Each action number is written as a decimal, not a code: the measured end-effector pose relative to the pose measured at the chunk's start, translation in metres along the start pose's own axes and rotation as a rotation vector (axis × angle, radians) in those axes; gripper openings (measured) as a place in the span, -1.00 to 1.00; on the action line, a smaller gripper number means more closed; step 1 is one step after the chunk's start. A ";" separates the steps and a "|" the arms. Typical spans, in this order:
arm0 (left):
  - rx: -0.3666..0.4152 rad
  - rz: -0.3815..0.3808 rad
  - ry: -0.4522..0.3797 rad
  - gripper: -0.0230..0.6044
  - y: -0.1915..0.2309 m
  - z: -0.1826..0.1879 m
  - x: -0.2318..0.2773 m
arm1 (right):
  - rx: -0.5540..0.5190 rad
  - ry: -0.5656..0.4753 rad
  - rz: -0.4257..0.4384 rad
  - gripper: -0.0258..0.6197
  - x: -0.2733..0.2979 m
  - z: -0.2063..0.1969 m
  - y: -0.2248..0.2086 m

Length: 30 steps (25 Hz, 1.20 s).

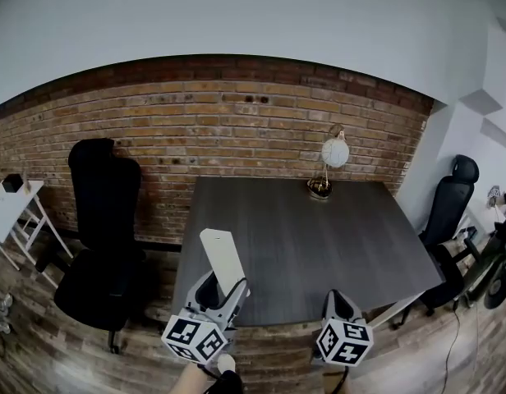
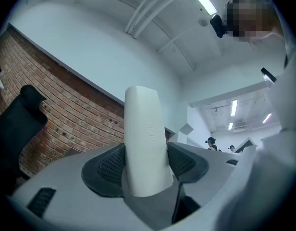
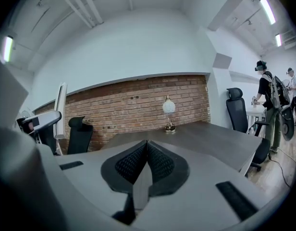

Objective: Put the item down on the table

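While upright between left tongs (image 2: 146,166), smooth white round-topped item (image 2: 143,129).

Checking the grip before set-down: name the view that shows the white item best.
The left gripper view: the white item fills the middle, clamped in the left gripper. The head view shows it small, sticking up from that gripper. The right gripper view catches only a thin sliver at far left.

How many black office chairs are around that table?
2. The left chair stands left of the table, before the brick wall. The right chair stands off the table's right edge. Others may be hidden out of frame.
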<state>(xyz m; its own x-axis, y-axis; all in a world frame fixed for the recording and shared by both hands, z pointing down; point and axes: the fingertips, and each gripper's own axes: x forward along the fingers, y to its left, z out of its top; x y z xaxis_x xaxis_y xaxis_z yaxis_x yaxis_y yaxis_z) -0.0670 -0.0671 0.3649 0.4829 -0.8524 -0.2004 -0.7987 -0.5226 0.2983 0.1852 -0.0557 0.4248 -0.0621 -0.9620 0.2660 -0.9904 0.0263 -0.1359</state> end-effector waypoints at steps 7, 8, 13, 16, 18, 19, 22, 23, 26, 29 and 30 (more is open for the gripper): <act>-0.029 -0.023 -0.034 0.01 0.033 0.012 0.063 | -0.037 -0.042 -0.017 -0.82 0.058 0.049 0.001; -0.027 -0.025 -0.036 0.01 0.038 0.015 0.071 | -0.038 -0.047 -0.016 -0.82 0.066 0.054 0.003; -0.015 -0.024 -0.028 0.01 0.065 0.020 0.104 | -0.030 -0.028 -0.004 -0.82 0.113 0.060 0.012; -0.014 -0.016 -0.010 0.01 0.082 0.018 0.121 | -0.019 -0.017 0.006 -0.82 0.140 0.062 0.018; -0.014 -0.016 0.000 0.01 0.093 0.016 0.134 | -0.012 -0.016 0.008 -0.82 0.158 0.065 0.019; -0.012 -0.017 0.004 0.01 0.098 0.015 0.141 | -0.006 -0.017 0.009 -0.82 0.167 0.066 0.020; -0.002 -0.030 0.024 0.01 0.107 0.010 0.160 | 0.012 -0.016 0.007 -0.82 0.188 0.067 0.019; -0.002 -0.030 0.032 0.01 0.109 0.008 0.165 | 0.015 -0.012 0.009 -0.82 0.194 0.066 0.020; -0.018 -0.016 0.052 0.01 0.117 -0.001 0.179 | 0.013 0.011 0.021 -0.82 0.208 0.061 0.018; -0.030 0.005 0.062 0.01 0.115 -0.012 0.188 | 0.012 0.040 0.031 -0.82 0.223 0.057 0.003; -0.030 0.013 0.056 0.01 0.113 -0.012 0.192 | 0.015 0.050 0.039 -0.82 0.230 0.056 -0.003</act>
<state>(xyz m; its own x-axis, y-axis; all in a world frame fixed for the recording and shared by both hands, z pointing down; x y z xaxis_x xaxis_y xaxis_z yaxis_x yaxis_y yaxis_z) -0.0603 -0.2895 0.3714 0.4922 -0.8585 -0.1439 -0.7946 -0.5106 0.3284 0.1804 -0.2918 0.4328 -0.1066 -0.9456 0.3073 -0.9852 0.0587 -0.1610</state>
